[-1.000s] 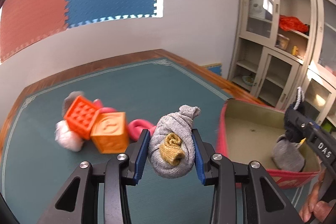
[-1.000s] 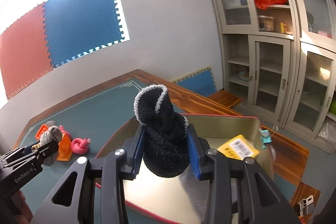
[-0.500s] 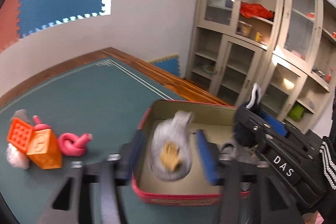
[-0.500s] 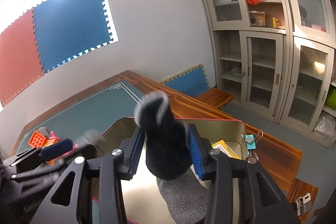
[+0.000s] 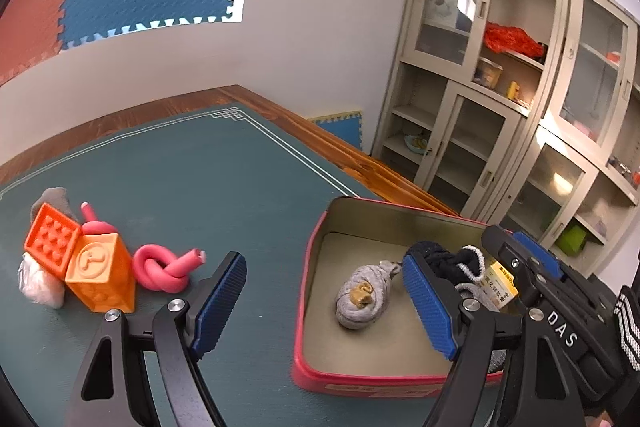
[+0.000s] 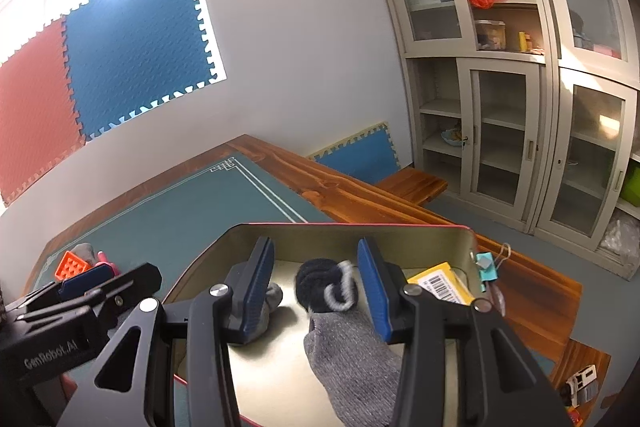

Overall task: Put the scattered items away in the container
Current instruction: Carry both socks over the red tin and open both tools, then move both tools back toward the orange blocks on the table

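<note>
A red tin (image 5: 304,311) with a beige inside stands on the green mat; its rim shows in the right wrist view (image 6: 344,225). A grey sock ball (image 5: 362,297) lies on the tin floor. My left gripper (image 5: 326,301) is open and empty above the tin's near left wall. A black sock ball (image 6: 324,283) lies in the tin beside a flat grey sock (image 6: 352,363) and a yellow packet (image 6: 438,283). My right gripper (image 6: 316,291) is open, its pads either side of the black sock ball.
On the mat to the left lie a pink knotted tube (image 5: 166,267), two orange blocks (image 5: 100,277), a white bundle (image 5: 38,283) and a grey item (image 5: 52,199). Glass-door cabinets (image 6: 520,87) stand beyond the wooden table edge (image 6: 360,195).
Both grippers moved over the tin and opened. The grey sock ball left my left gripper and the black sock ball left my right gripper; both now lie in the tin.
</note>
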### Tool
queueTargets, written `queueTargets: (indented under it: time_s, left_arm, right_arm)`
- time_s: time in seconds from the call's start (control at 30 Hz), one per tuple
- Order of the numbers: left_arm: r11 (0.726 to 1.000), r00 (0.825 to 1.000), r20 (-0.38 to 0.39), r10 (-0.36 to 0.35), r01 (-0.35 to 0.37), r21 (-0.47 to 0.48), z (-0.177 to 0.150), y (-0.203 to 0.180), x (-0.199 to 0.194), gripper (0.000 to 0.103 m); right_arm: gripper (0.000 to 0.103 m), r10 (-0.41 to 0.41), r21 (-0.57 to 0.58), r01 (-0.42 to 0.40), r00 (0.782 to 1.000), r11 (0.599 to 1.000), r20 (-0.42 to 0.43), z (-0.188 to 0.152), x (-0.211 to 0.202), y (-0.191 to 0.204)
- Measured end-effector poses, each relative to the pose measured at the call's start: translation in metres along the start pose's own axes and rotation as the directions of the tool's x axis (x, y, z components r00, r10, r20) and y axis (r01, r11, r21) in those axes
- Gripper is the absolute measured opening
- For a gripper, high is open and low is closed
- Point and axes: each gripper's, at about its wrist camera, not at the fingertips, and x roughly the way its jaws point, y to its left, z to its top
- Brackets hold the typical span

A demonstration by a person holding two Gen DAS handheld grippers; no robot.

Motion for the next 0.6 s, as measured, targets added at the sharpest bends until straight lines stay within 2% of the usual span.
queueTargets:
  time_s: [0.07,0.2,0.6]
  left_arm:
    - [1.000,1.000,0.005,0.006,-0.006,-0.005,0.000,0.003,-0.002,0.082]
    - [1.000,1.000,0.013,0.012,-0.012,-0.015,0.000,0.008,-0.006,0.082]
    - [0.994,0.996,0.035,0.078,-0.075,-0.075,0.001,0.044,-0.022,0.082]
  right_arm:
    - [0.048,0.005,-0.001,-0.005,1.000,1.000,-0.003,-0.001,0.000,0.002]
    - [0.063,0.008,-0.003,-0.008,1.000,1.000,0.005,-0.002,-0.002,0.004]
    - [0.063,0.055,-0.044,-0.055,0.998,0.998,0.009,-0.005,-0.005,0.027]
